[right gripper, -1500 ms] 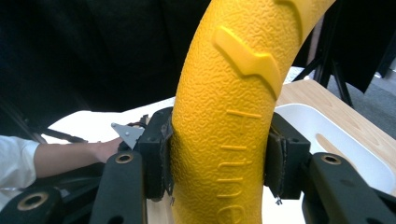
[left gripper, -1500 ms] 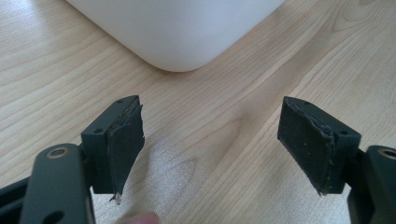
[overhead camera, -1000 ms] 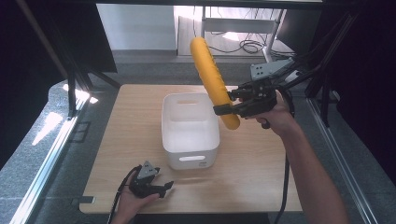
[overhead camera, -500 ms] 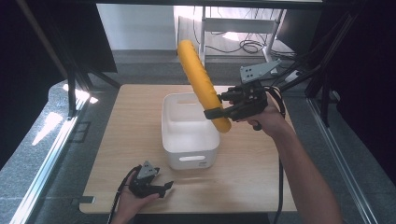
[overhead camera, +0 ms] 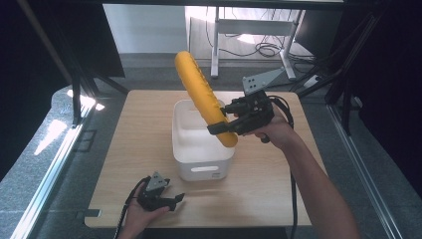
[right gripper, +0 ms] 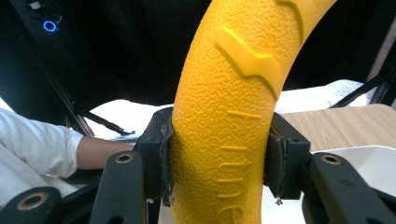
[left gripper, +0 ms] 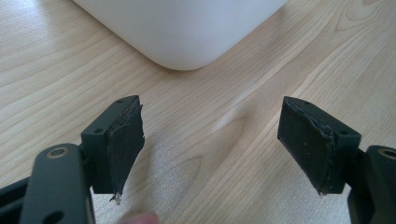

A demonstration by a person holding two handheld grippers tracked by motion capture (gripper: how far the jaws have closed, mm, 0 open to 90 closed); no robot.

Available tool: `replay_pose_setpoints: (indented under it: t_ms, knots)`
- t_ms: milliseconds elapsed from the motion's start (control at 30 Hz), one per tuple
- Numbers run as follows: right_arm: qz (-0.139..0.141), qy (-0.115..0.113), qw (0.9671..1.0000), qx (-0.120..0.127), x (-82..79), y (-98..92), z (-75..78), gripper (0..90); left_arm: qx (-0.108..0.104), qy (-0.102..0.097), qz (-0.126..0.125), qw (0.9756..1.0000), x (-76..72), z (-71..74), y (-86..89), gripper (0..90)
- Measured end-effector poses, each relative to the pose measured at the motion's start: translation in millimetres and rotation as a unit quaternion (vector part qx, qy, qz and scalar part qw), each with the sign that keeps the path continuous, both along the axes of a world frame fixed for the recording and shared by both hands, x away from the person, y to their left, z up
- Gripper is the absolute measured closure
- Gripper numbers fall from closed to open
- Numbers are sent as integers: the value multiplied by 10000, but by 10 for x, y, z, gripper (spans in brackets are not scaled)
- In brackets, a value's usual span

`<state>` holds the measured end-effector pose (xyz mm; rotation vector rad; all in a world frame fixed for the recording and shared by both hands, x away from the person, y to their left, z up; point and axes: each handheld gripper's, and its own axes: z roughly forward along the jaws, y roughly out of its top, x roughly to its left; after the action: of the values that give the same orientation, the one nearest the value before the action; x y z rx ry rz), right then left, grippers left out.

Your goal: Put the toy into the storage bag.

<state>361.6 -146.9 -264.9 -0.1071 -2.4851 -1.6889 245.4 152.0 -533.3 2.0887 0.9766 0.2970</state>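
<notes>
Clamping the yellow roller point(overhead camera: 204, 102) near its lower end, right claw point(overhead camera: 225, 122) above white bin point(overhead camera: 185, 149).

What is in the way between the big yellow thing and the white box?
Nothing visible. The right gripper holds the yellow curved foam piece tilted, its lower end already above the open white bin. The bin looks empty inside, and the left gripper rests on the table in front of it.
</notes>
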Motion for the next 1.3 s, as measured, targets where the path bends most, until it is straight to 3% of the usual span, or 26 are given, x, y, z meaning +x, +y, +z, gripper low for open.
replay_pose_setpoints:
  t_ms: [667, 1300]
  knots:
    - [230, 171, 9993, -221, 36, 88, -181, 500, 13, 15, -15, 10000, 0, -13, -12, 227]
    - [237, 401, 9975, -539, 158, 209, -436, 496, 5, 4, -1, 10000, 1, -19, -12, 227]
